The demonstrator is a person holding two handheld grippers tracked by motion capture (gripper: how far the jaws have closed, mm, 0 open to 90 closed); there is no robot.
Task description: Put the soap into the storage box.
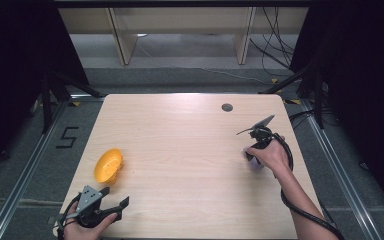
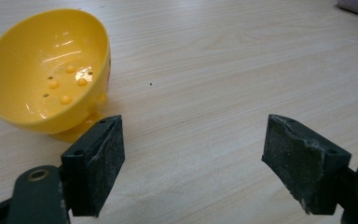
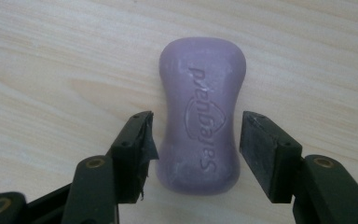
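- Lying flat on the wooden table (image 1: 190, 150), right-hand side, is a purple bar of soap (image 3: 200, 114), lettered face up, long axis running away from the right gripper's camera.
- Straddling the bar's near half is the right gripper (image 3: 193, 154); a sliver of table is showing between each pad and the soap, so the jaws are standing apart on either side and are not yet pressing.
- Judging the handling: the bar is looking solid and stiff, fairly light, with a smooth waxy skin that could be slipping under a glancing squeeze. Rounded ends are offering poor purchase.
- Best hold, as I am reading it: across the narrowed waist, pads flat on the two long sides, where the pinched-in shape is helping to keep the bar from sliding out lengthwise. The pads are sitting a little nearer than that waist now.
- In the high view the person's right hand (image 1: 270, 155) is covering most of the bar, well away from the table edge.
- Resting near the front left corner is the left gripper (image 2: 193, 158), jaws spread wide with nothing between them.
- Sitting just beyond it is a yellow bowl (image 2: 46, 70), tipped on its side with its mouth facing that gripper, well apart from the soap.
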